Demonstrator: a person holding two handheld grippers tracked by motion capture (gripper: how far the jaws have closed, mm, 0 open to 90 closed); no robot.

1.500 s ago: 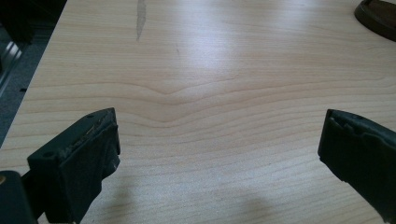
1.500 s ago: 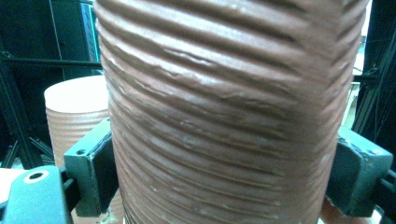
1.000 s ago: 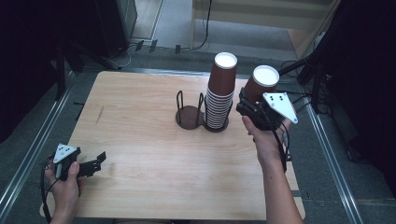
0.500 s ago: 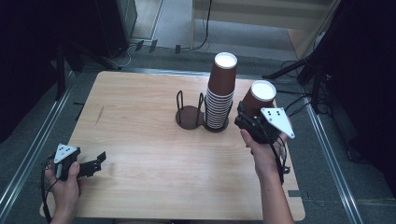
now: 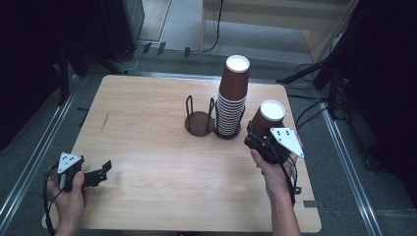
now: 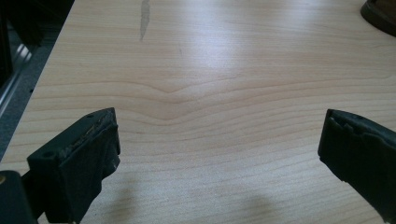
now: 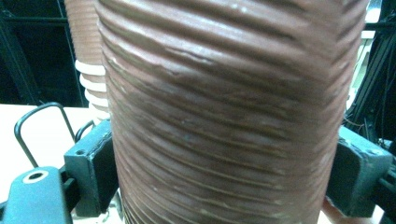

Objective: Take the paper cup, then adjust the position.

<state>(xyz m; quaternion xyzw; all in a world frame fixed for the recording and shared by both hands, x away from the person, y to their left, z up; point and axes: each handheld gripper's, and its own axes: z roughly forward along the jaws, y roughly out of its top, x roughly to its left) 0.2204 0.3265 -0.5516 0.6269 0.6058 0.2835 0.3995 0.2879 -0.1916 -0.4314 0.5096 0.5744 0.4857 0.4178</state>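
A brown ribbed paper cup point(image 5: 267, 120) with a white inside is clamped between the jaws of my right gripper point(image 5: 256, 138), to the right of a tall stack of like cups point(image 5: 231, 96) standing in a dark wire holder. In the right gripper view the cup point(image 7: 224, 107) is held close between both black pads point(image 7: 93, 163), with the stack point(image 7: 86, 60) behind at left. My left gripper point(image 5: 101, 171) rests low at the table's near left corner, jaws wide apart over bare wood point(image 6: 210, 154) with nothing between them.
An empty round holder base point(image 5: 198, 121) with wire loops sits left of the stack. The wooden table point(image 5: 147, 147) has metal rails along both sides. Black stands and cables lie beyond the right edge.
My right gripper has come down and toward me with the cup, from level with the stack's upper part to near the tabletop. The left gripper has stayed put.
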